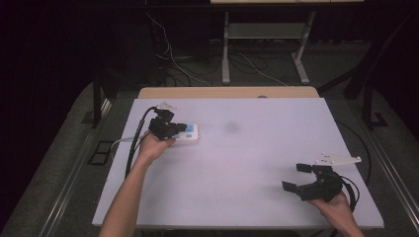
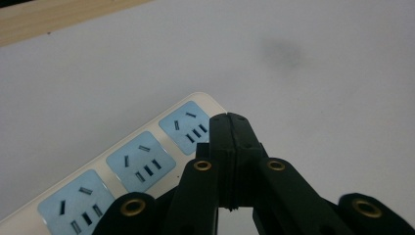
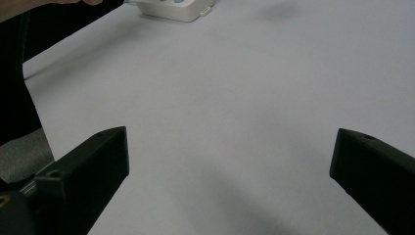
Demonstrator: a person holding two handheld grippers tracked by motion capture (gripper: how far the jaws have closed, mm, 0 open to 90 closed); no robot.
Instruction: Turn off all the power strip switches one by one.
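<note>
Power strip (image 1: pixel 187 133) lies near surface's (image 1: pixel 257 163) far-left corner, long axis along far edge. Your left tongs (image 2: pixel 229 120) pressed together, empty, tips over strip's end socket. Right tongs (image 1: pixel 295 177) spread wide, empty, near-right corner, well apart. Left hand nearer; use it.

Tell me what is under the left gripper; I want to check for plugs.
A white power strip with blue, unplugged sockets lies under the shut left gripper. Its near end is covered.
</note>
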